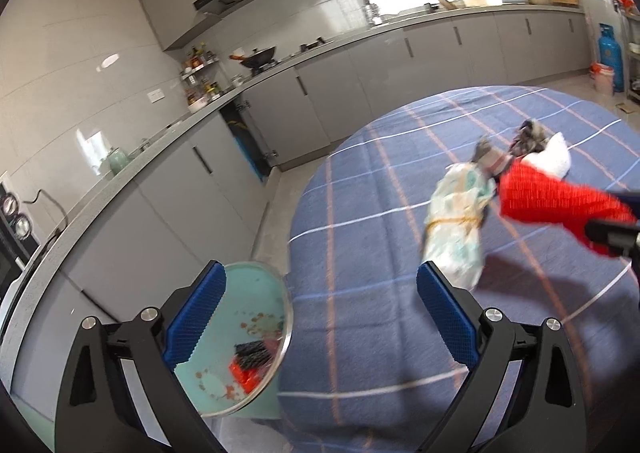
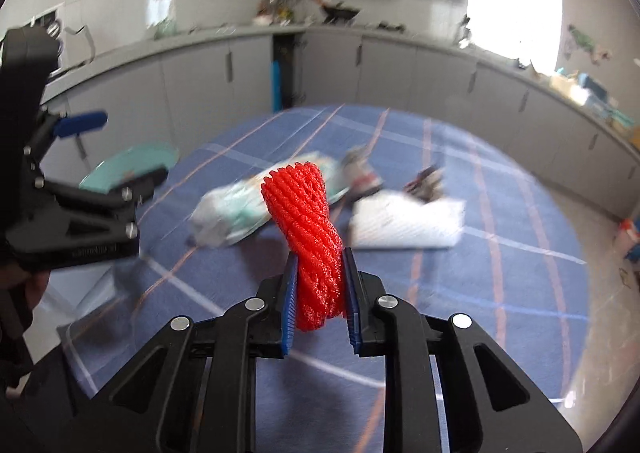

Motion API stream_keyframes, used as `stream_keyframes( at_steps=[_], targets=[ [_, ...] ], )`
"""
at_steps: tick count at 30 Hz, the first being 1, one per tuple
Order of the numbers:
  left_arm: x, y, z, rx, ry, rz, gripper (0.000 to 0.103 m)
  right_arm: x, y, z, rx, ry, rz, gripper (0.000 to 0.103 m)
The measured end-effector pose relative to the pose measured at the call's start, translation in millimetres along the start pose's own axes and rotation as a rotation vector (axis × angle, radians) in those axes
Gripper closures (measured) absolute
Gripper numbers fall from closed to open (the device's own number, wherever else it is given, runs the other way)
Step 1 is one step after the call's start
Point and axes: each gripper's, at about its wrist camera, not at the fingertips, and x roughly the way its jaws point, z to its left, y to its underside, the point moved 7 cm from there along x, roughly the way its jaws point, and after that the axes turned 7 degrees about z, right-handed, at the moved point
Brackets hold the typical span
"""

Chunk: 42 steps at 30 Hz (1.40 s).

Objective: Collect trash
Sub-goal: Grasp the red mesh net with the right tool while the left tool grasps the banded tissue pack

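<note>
my right gripper (image 2: 320,285) is clamped on the red foam net (image 2: 306,221), held above the blue table (image 2: 500,293); my left gripper (image 1: 320,293) gapes wide near the teal bin (image 1: 256,285) at left.

Motion blur smears the pale wrapper (image 2: 256,209) and white bag (image 2: 408,223); the red foam net (image 1: 560,199) hides the right claw's tips
</note>
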Motion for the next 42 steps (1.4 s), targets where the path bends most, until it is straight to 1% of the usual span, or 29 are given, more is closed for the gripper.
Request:
stream_keyframes(
  at_steps=[2,4,6,8,11,12,13,14,16,17,18,19,21,23,30,35,42],
  targets=[
    [1.1,-6.2,-10.4,0.021,0.005,-0.011,0.008,-3.2,-1.8,-14.0,0.016,0.060,-0.019,0.082],
    [6.6,-14.2,-25.5,0.048,0.012,-0.018,0.008,2.0,-3.0,-28.8,0.040,0.103,-0.006,0.082],
    [15.7,-18.9,-39.8,0.073,0.020,-0.009,0.008,6.6,-1.5,-41.9,0.063,0.142,0.003,0.082],
    [26.5,-21.8,-53.4,0.093,0.038,0.008,0.009,9.5,1.5,-50.7,0.074,0.159,0.006,0.082],
    [42.5,-21.0,-67.6,0.110,0.072,0.049,0.009,14.5,3.2,-57.0,0.089,0.152,0.013,0.082],
    [45.4,-20.4,-70.7,0.116,0.075,0.058,0.013,14.4,4.2,-56.5,0.090,0.150,0.011,0.082],
    [48.2,-19.4,-74.2,0.125,0.084,0.067,0.020,13.1,6.3,-56.6,0.090,0.145,0.008,0.082],
    [50.9,-17.9,-77.1,0.133,0.096,0.078,0.023,12.8,6.3,-56.2,0.089,0.140,0.005,0.082],
    [54.2,-14.6,-82.1,0.142,0.116,0.095,0.034,12.7,5.5,-53.3,0.089,0.134,0.001,0.082],
    [55.2,-12.6,-84.7,0.148,0.131,0.103,0.037,12.4,4.7,-51.7,0.089,0.130,0.001,0.082],
    [55.8,-10.7,-87.1,0.152,0.137,0.107,0.046,12.4,4.9,-50.8,0.087,0.127,0.001,0.082],
    [56.8,-9.0,-89.0,0.157,0.143,0.114,0.058,12.4,5.3,-50.2,0.086,0.124,0.001,0.082],
    [57.1,-6.3,-90.6,0.163,0.151,0.117,0.060,12.7,5.2,-49.6,0.086,0.121,0.000,0.082],
    [56.6,-5.4,-90.8,0.168,0.152,0.116,0.070,12.1,5.7,-48.1,0.083,0.120,-0.002,0.082],
    [43.5,-5.1,-77.8,0.150,0.138,0.093,0.073,7.4,3.8,-44.1,0.071,0.119,-0.015,0.082],
    [27.3,-3.5,-65.3,0.129,0.123,0.072,0.073,5.7,3.0,-39.8,0.061,0.119,-0.022,0.082],
    [6.7,3.6,-42.1,0.101,0.064,0.060,0.074,1.5,0.1,-31.8,0.044,0.121,-0.034,0.082]
  ],
)
